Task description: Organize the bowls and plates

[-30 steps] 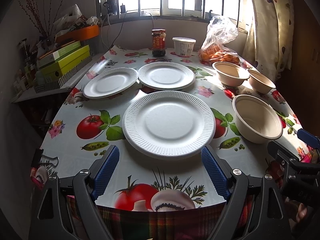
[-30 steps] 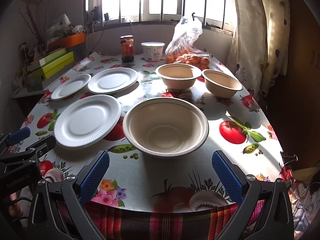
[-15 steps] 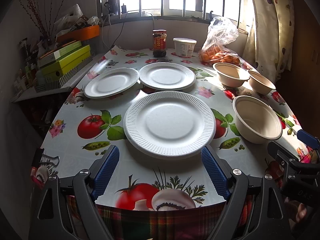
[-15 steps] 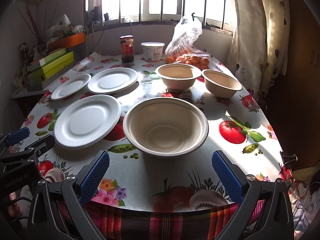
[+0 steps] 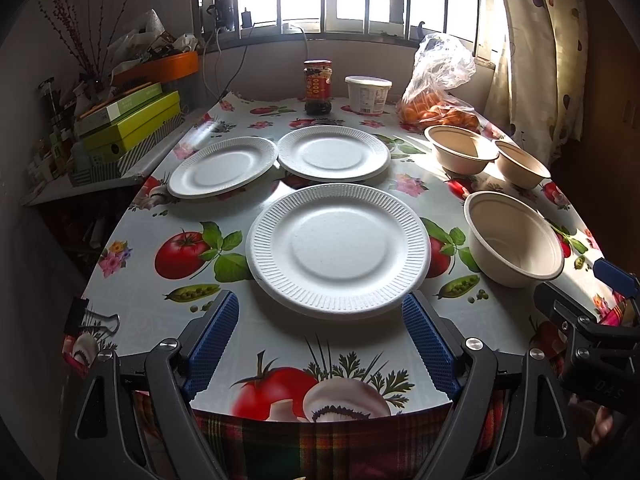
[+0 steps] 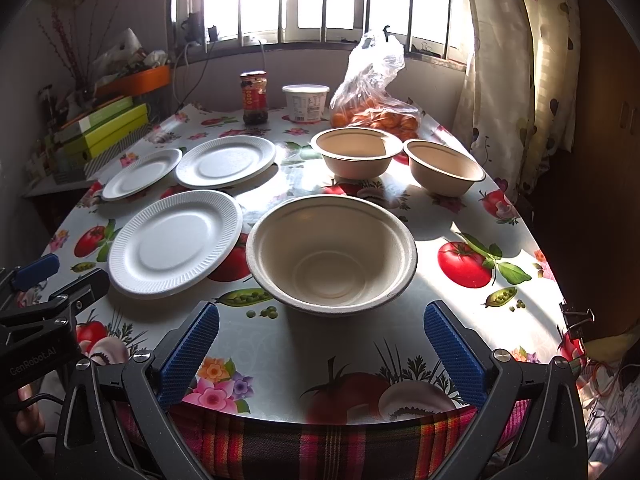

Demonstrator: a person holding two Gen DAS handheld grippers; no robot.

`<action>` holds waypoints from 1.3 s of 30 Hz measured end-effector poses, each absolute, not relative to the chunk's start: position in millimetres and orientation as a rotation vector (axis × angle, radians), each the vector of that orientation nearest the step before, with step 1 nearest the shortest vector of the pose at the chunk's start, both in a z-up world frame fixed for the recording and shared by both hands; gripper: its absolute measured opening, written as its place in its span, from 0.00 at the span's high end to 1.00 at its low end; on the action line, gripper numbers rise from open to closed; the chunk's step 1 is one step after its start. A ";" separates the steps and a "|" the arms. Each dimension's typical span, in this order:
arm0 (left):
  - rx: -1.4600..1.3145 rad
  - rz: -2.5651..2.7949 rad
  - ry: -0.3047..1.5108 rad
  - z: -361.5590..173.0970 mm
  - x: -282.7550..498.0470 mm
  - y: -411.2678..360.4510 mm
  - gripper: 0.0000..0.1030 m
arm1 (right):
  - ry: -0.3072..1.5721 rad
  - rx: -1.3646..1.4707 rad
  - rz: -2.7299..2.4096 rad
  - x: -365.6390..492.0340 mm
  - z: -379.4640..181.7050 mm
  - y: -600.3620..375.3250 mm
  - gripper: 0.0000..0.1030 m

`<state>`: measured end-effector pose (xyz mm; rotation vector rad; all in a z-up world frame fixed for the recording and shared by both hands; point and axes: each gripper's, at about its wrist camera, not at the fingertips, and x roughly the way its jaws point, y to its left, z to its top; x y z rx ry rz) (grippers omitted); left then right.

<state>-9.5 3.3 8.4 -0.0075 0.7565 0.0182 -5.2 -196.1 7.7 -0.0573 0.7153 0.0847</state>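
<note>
Left hand-held gripper wide apart, nothing held; nearest plate just ahead. Right hand-held gripper also wide, empty; big bowl just ahead. Worktop w/ veg-print cloth; barred window beyond, curtain to right.

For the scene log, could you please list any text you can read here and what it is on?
"GenRobot.AI": on the left gripper body, seen from the right wrist.
"DAS": on the right gripper body, partly cut off.
Jar label: red with characters, too blurred to read.
Tub label: print too small to read.
</note>
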 end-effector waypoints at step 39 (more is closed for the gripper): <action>-0.009 0.100 0.721 48.2 41.3 81.6 0.18 | 0.619 -0.098 0.270 71.1 80.2 -156.4 0.00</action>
